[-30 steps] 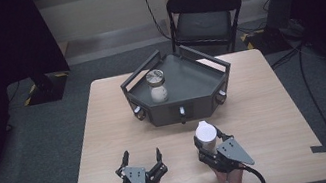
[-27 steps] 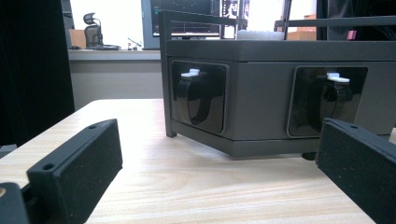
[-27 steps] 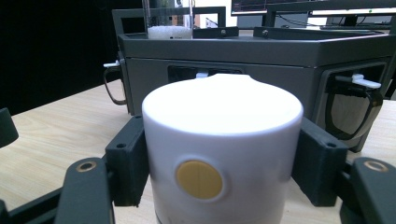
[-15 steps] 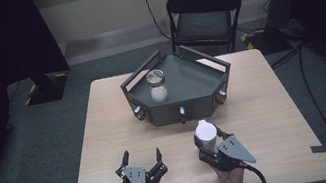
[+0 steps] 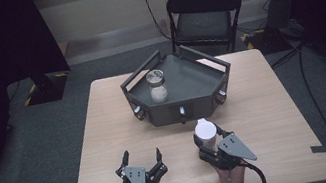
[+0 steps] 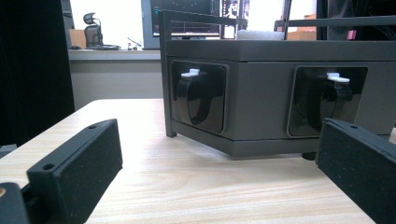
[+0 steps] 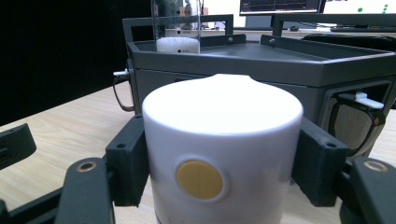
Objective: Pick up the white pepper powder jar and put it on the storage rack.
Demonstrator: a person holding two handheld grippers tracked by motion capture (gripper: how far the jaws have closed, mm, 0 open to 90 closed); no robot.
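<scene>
Right gripper view: our right gripper (image 7: 219, 186) clamps the white cylinder (image 7: 222, 154) just before the tray (image 7: 327, 65); next, we judge, lift it aboard.

White canister (image 7: 222, 168) base cut off by frame's bottom edge.

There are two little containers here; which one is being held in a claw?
The white canister near the table's front edge, clamped between the right gripper jaws. The other, a clear jar with white contents, stands free on the dark tray.
</scene>
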